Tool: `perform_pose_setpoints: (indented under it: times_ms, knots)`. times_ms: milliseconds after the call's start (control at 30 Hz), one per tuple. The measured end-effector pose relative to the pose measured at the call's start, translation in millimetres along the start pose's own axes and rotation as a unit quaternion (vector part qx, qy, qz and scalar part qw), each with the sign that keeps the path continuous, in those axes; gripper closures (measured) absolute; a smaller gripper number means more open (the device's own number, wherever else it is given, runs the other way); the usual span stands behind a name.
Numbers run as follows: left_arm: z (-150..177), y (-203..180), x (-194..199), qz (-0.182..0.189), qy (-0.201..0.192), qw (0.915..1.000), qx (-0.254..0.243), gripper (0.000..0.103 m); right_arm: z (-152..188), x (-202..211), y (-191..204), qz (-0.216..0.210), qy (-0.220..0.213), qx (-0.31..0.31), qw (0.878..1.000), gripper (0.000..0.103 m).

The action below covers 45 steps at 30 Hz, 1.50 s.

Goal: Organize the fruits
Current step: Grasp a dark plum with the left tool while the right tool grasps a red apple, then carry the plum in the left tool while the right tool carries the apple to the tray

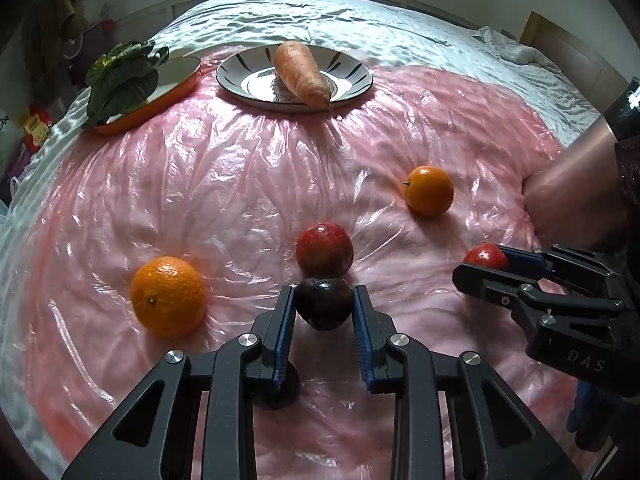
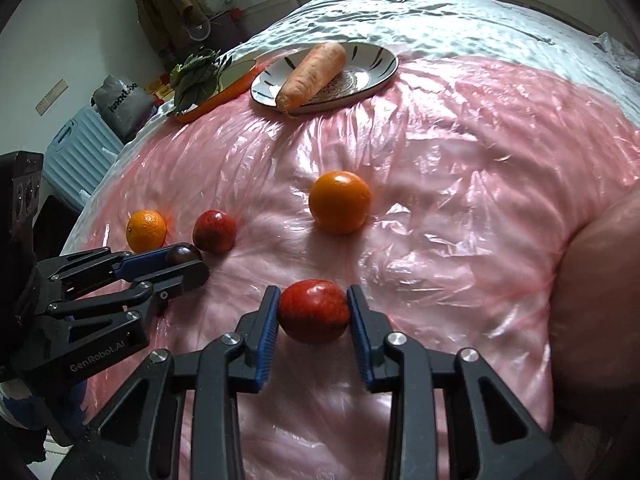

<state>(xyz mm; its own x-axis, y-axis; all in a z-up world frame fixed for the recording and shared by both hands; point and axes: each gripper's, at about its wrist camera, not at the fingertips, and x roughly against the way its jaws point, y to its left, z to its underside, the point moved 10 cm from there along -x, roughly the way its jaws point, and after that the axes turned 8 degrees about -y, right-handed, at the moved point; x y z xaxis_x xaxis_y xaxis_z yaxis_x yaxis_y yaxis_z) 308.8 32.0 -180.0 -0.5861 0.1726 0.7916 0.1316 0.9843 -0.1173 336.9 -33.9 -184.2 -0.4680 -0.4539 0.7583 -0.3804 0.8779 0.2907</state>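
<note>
Currently both grippers are clenched on fruit. The left gripper point(image 1: 324, 308) grasps a dark plum point(image 1: 323, 303) between its blue pads near the fingertips, and the right gripper point(image 2: 313, 312) grasps a red apple point(image 2: 314, 311) in the same way; whether either fruit is clear of the pink plastic sheet point(image 1: 224, 184) covering the bed point(image 1: 280, 16) cannot be told. Risk one: both fruits are round, smooth-skinned, and held far out on the pads, so a quick lift or a turn of the wrist could roll either one forward out of the fingers. Risk two: a second red apple point(image 1: 325, 249) lies touching or just ahead of the plum beyond the left fingertips, and any forward push would likely nudge it away across the slick, soft sheet. Risk three: a large orange point(image 1: 168, 297) sits just outside the left finger, and a smaller orange point(image 1: 429, 190) lies well ahead and right of the left fingertips; a sideways sweep could strike either. Risk four: the two grippers work close together and could collide. Farther ahead, a patterned plate point(image 1: 356, 76) already bears a carrot point(image 1: 302, 74), and an orange dish point(image 1: 176, 88) bears leafy greens point(image 1: 122, 76); no empty container for fruit is visible, so a misplaced drop is possible.
</note>
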Motion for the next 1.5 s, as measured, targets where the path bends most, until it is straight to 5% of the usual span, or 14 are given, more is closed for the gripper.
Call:
perform_pose_setpoints:
  times_ms: [233,500,867,1200,1500]
  knots:
    - [0,-4,22,0.021,0.003,0.9997,-0.01,0.079,12,29,-1,0.027,0.0,-0.002,1.0,0.049]
    - [12,-26,56,0.015,0.002,0.9994,-0.033,0.079,48,62,7,0.007,0.015,-0.005,1.0,0.049]
    - [51,-123,101,0.041,0.026,0.9938,-0.1,0.079,99,136,-13,0.006,0.022,-0.046,0.999,0.049]
    - [59,-275,133,0.115,0.015,0.9732,-0.198,0.079,118,238,-130,0.095,-0.015,-0.106,0.99,0.049]
    - [34,-399,112,0.179,0.01,0.9587,-0.221,0.079,112,295,-257,0.178,-0.063,-0.151,0.97,0.049]
